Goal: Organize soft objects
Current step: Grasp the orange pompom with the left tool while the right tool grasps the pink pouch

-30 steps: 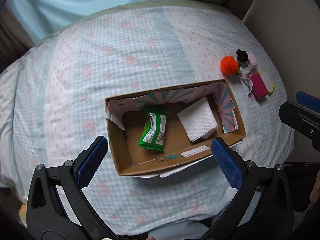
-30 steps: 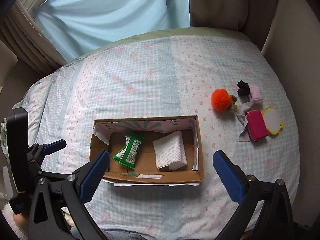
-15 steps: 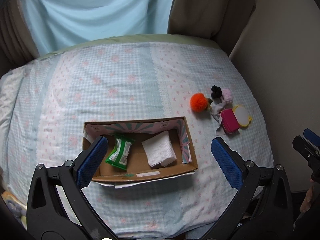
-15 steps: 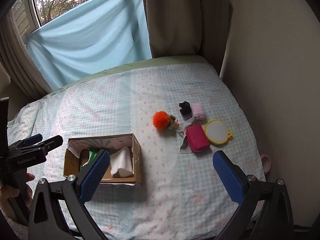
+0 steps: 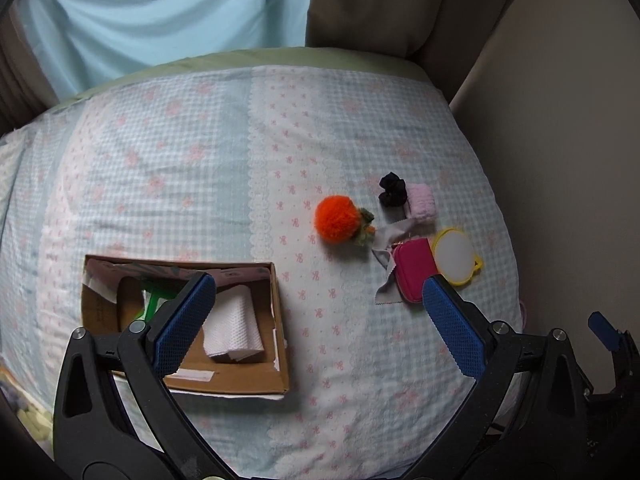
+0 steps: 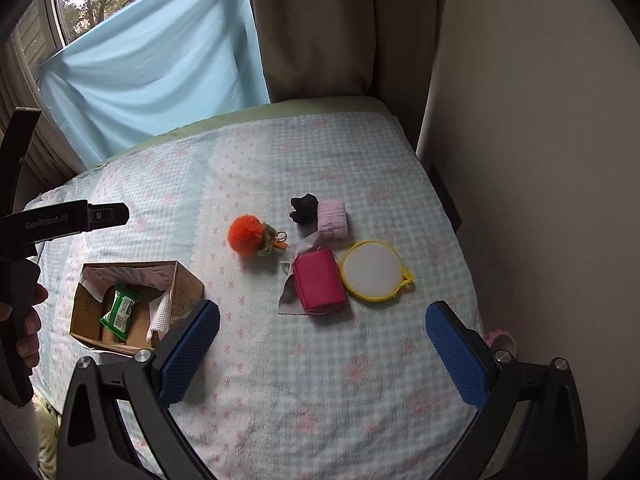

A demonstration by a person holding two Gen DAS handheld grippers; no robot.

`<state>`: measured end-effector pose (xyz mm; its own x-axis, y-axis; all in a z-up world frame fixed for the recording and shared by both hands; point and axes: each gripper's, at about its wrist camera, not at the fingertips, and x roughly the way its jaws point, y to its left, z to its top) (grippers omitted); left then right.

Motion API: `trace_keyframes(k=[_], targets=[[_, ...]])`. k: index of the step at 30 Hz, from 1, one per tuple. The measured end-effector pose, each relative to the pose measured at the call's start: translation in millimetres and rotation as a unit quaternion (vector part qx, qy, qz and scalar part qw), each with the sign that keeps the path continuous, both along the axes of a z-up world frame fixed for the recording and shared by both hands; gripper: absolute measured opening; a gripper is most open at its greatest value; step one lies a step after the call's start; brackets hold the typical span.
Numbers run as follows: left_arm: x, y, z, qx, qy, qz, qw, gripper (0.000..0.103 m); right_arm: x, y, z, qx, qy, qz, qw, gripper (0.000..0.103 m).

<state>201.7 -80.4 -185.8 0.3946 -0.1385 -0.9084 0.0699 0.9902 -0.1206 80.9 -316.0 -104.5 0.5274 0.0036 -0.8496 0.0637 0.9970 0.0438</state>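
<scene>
A cardboard box (image 5: pixel 280 332) (image 6: pixel 188 284) lies on the checked bedspread, holding a green packet (image 6: pixel 120 312) (image 5: pixel 150 304) and a folded white cloth (image 5: pixel 234 328) (image 6: pixel 160 314). To its right lie an orange pompom (image 5: pixel 334 218) (image 6: pixel 246 234), a black scrunchie (image 5: pixel 392 194) (image 6: pixel 304 208), a pink rolled cloth (image 5: pixel 420 202) (image 6: pixel 332 218), a magenta pouch (image 5: pixel 414 274) (image 6: pixel 320 282) on a grey wipe (image 5: pixel 386 248), and a yellow-rimmed round puff (image 5: pixel 456 256) (image 6: pixel 374 270). My left gripper (image 5: pixel 316 320) is open above the bed between box and pouch. My right gripper (image 6: pixel 320 356) is open, nearer than the pouch.
The bed (image 6: pixel 320 380) meets a cream wall (image 6: pixel 540 160) on the right. A light blue sheet (image 6: pixel 152 72) and brown curtain (image 6: pixel 340 28) hang behind. A pink ring (image 6: pixel 498 340) lies at the bed's right edge. A hand (image 6: pixel 24 320) holds the left gripper's handle.
Both grippers have drawn back and swung right; the box now sits at lower left and the loose items are more central. Both stay open and empty.
</scene>
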Motion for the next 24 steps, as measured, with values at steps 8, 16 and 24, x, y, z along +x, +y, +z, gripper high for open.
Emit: trace_keyframes(k=[8,16,24], targets=[[51,-26,-58,0.005,0.061,-0.025,0.9978,0.103,35,-13,-57,0.022,0.046,0.001,0.999,0.103],[119,-62,-126,0.072,0.102,-0.166,0.9783,0.103,78,-8,-106,-0.001,0.085,0.023,0.996,0.100],[163,-88,-192,0.099,0.150,-0.285,0.9416,0.102,120,-3,-170,-0.020,0.140,0.027,0.990,0.092]])
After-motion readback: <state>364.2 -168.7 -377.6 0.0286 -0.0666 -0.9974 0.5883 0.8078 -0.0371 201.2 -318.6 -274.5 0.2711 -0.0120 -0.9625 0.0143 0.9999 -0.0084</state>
